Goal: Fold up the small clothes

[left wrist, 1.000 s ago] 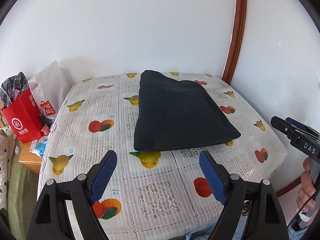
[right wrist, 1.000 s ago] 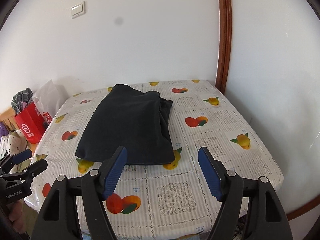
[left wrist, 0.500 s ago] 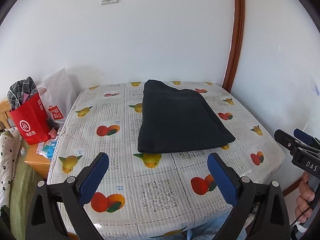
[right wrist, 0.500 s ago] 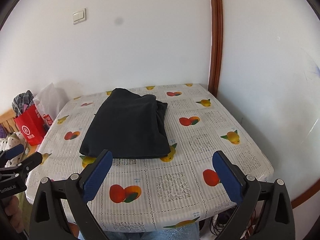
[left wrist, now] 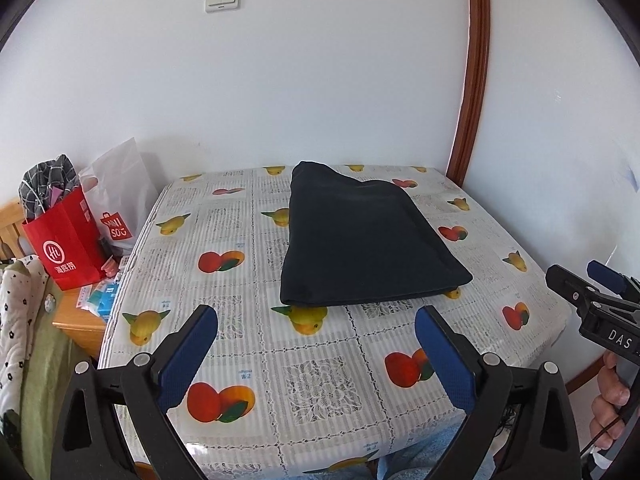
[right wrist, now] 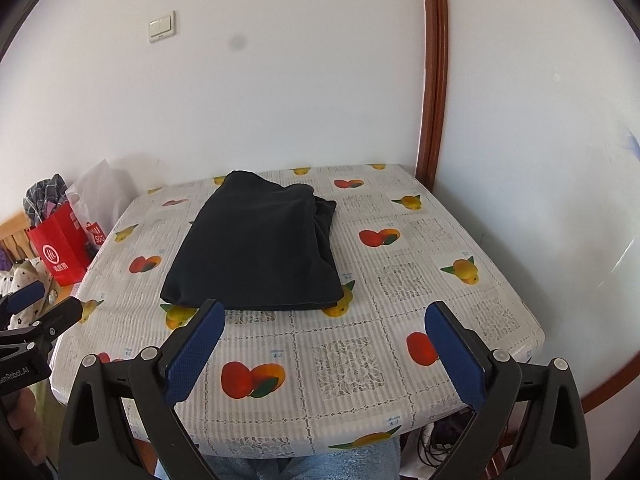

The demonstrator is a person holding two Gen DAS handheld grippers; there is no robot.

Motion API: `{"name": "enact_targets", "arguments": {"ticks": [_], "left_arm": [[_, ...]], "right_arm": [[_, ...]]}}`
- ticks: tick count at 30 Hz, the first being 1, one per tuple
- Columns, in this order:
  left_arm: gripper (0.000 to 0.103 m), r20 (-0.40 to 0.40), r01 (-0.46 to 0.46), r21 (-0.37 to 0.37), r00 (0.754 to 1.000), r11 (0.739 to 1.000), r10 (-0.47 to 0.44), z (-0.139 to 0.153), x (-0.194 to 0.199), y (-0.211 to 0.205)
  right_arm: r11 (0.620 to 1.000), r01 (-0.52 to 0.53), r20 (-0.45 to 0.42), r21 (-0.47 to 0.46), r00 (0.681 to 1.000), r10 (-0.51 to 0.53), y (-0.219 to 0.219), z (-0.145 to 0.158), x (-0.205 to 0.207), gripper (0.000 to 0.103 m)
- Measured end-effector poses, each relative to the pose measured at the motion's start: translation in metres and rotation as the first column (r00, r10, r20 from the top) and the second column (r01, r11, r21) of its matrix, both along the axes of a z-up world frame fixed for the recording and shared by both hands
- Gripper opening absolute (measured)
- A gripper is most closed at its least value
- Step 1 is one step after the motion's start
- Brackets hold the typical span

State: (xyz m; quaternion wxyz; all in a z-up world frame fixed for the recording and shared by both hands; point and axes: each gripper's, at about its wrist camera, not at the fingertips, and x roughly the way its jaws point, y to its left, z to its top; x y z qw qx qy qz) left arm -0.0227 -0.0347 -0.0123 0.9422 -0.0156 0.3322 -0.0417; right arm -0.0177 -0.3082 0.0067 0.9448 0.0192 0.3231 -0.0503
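Observation:
A folded black garment point(left wrist: 360, 240) lies flat on the table with the fruit-print cloth point(left wrist: 224, 344), toward the far middle. It also shows in the right wrist view point(right wrist: 260, 248). My left gripper point(left wrist: 316, 352) is open and empty, held back above the table's near edge, apart from the garment. My right gripper point(right wrist: 326, 344) is open and empty, also over the near edge. Each gripper shows at the side of the other's view: the right one point(left wrist: 592, 292) and the left one point(right wrist: 36, 308).
A red paper bag point(left wrist: 64, 236) and a white plastic bag point(left wrist: 120, 200) stand left of the table on a wooden stand point(left wrist: 76, 320). White walls meet at a brown wooden trim point(left wrist: 472, 80) behind the table's far right corner.
Both grippers have pulled back and up from the table, so the garment looks farther away. The garment has not moved. Both stay open.

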Motion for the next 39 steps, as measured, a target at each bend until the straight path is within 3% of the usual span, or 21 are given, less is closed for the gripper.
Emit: {"name": "enact_targets", "arguments": {"ticks": [39], "left_arm": [[0.1, -0.015, 0.001, -0.009, 1.0, 1.0, -0.002, -0.001, 0.0009, 0.0003]], "right_arm": [[1.0, 0.011, 0.008, 0.02, 1.0, -0.011, -0.0085, 0.0025, -0.0072, 0.099]]}}
